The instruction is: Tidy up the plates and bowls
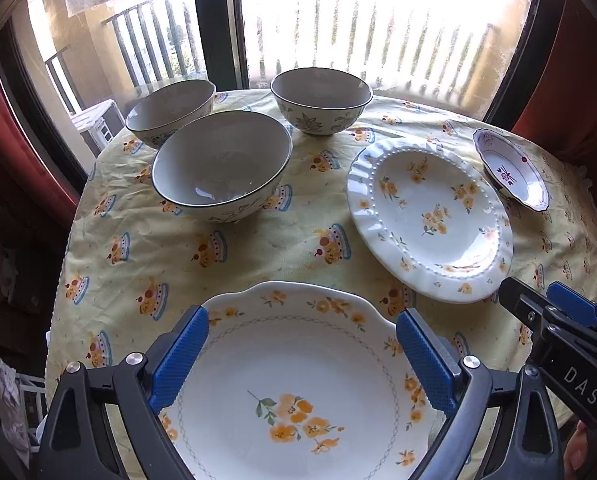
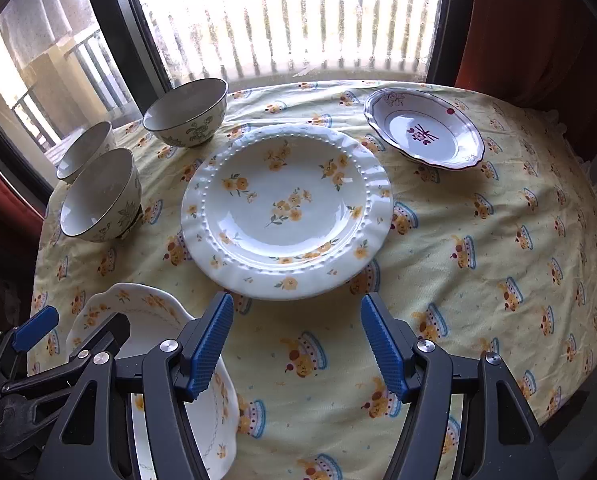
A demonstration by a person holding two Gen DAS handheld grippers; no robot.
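Note:
My left gripper (image 1: 303, 316) stands open above a scalloped white plate with orange flowers (image 1: 298, 380), which lies flat at the near table edge; its pads do not touch the plate. Three grey-lined bowls (image 1: 222, 160) (image 1: 170, 108) (image 1: 322, 96) stand apart at the back left. A beaded flowered plate (image 2: 286, 208) lies mid-table, and a small dish with a purple motif (image 2: 424, 132) sits behind it to the right. My right gripper (image 2: 297, 300) is open over bare cloth just in front of the beaded plate, holding nothing. It also shows at the right edge of the left wrist view (image 1: 538, 292).
A yellow printed tablecloth (image 2: 478, 280) covers the round table, whose edge drops away at left, right and front. A window with a dark frame (image 1: 218, 20) and balcony railing lies just behind the table. Red curtains (image 2: 538, 40) hang at both sides.

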